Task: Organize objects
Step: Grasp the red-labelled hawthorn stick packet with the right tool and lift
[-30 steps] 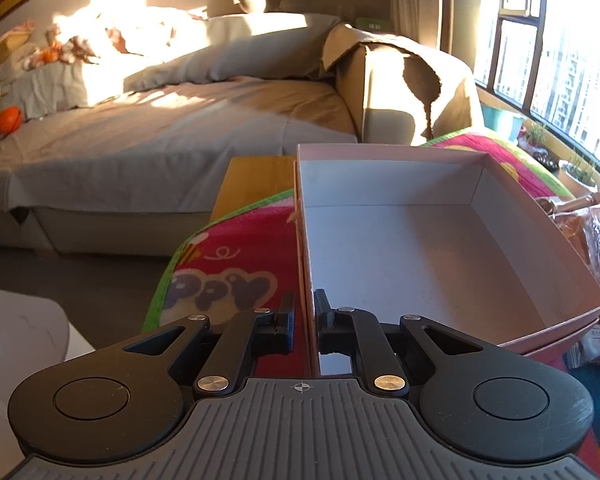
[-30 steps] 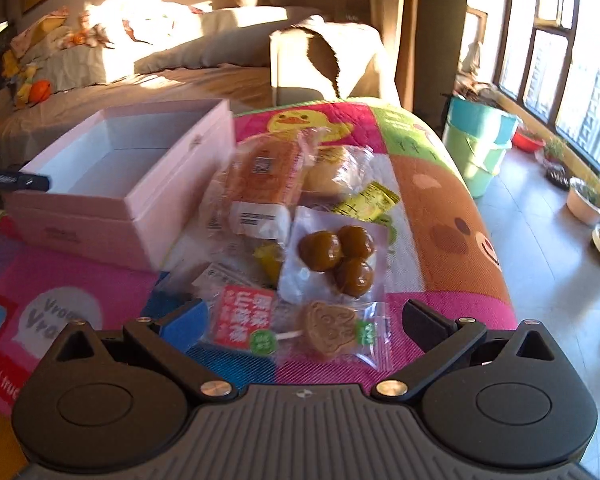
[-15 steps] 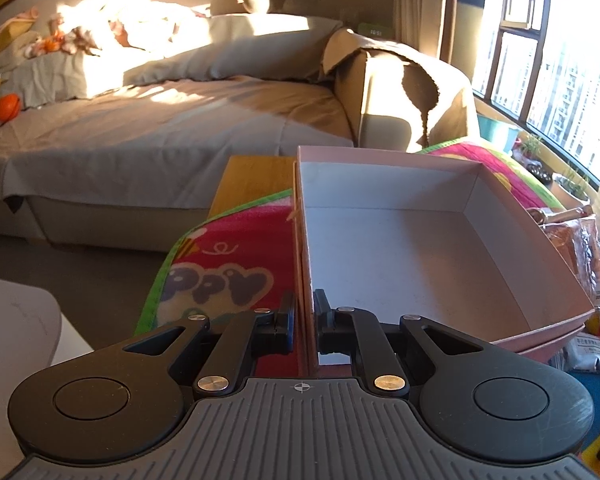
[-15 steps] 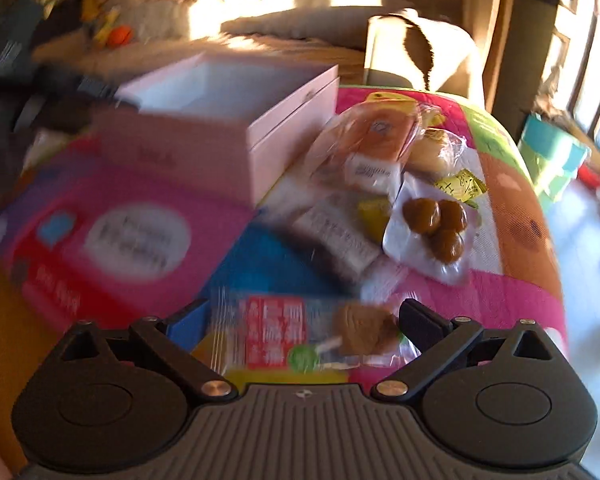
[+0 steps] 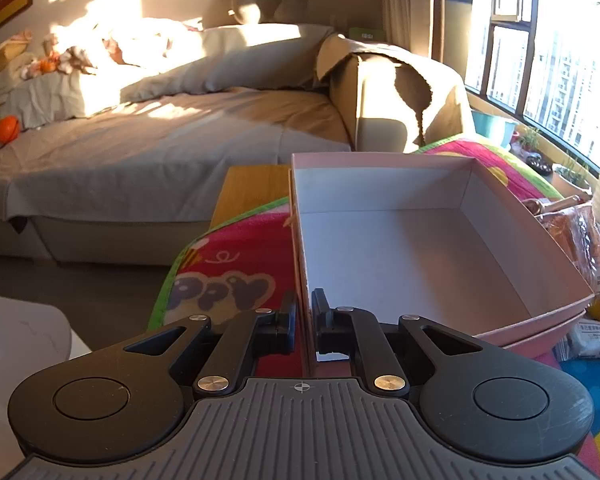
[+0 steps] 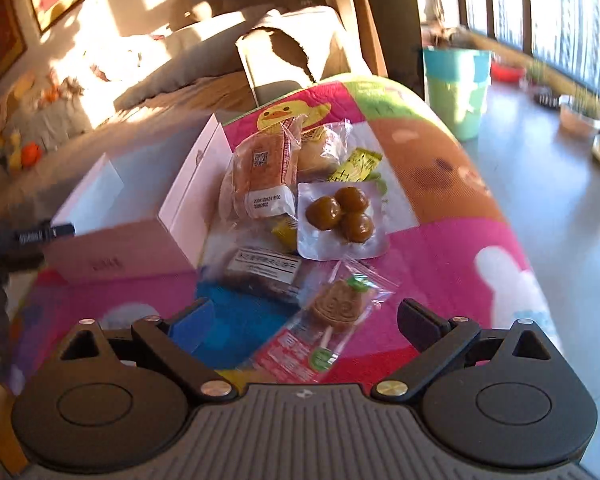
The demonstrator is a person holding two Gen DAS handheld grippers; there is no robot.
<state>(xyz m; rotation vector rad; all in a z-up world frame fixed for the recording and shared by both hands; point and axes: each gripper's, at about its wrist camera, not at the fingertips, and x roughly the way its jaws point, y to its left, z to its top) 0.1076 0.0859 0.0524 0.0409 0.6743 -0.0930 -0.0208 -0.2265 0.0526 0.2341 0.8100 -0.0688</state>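
Note:
My left gripper [image 5: 304, 312] is shut on the near left wall of the open pink box [image 5: 500, 216], whose white inside holds nothing. In the right wrist view the pink box [image 6: 116, 256] stands at the left. The left gripper's finger [image 6: 40, 236] shows at its corner. My right gripper [image 6: 306, 316] stands wide open over the mat. A clear lollipop packet [image 6: 332, 316] with a brown embossed sweet lies slanted between the fingers, and neither pad touches it. Behind it lie a bread packet [image 6: 264, 176], a pack of three brown balls [image 6: 340, 212] and a dark bar with a white label [image 6: 260, 272].
A bright cartoon mat [image 6: 440, 240] covers the table, whose wooden edge [image 5: 252, 188] shows beyond the box. A wrapped bun [image 6: 320, 148] and a yellow-green sachet [image 6: 356, 164] lie further back. A bed [image 5: 140, 148], a torn cardboard box [image 5: 400, 100] and a teal bucket [image 6: 456, 88] stand beyond.
The right gripper shifted and rolled, so its view now tilts. The lollipop packet went from lying crosswise between the fingers to slanting. The left gripper still clamps the box wall.

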